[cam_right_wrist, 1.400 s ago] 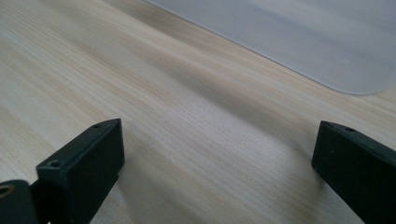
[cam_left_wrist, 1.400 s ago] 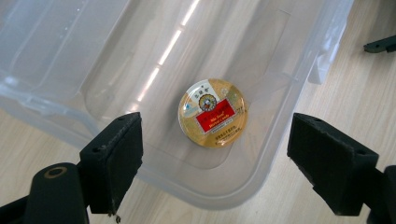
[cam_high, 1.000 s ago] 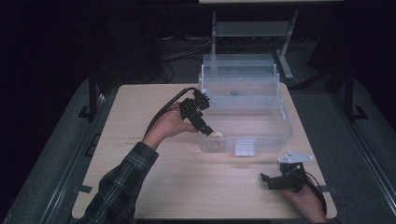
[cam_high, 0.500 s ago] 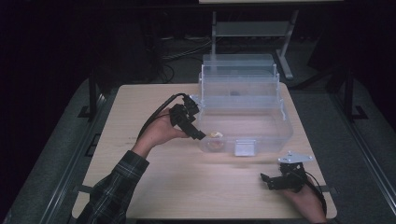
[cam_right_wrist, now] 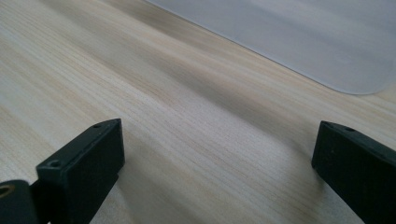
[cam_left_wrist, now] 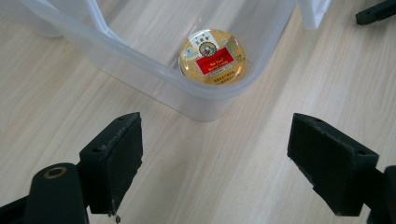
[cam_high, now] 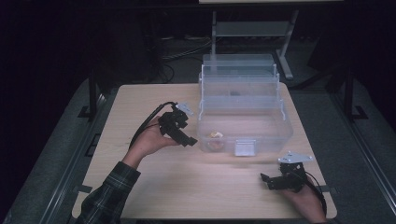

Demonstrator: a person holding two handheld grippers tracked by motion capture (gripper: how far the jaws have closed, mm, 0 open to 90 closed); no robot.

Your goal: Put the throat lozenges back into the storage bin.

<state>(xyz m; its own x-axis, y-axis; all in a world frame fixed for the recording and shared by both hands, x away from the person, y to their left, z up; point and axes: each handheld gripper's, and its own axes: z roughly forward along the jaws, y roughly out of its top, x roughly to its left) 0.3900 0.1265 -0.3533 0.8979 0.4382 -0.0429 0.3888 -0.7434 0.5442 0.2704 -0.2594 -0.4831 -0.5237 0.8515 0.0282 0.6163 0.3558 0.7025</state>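
A small round tin [cam_left_wrist: 212,56] with a gold lid and a red label lies flat inside the clear box [cam_left_wrist: 140,70]. It sits in the box's near left corner, close to the wall.

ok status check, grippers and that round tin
Left hand-held gripper open, empty, beside clear plastic box. Right hand-held gripper open, low over the table. Round gold tin with red label lying inside box corner. Nothing blocking.
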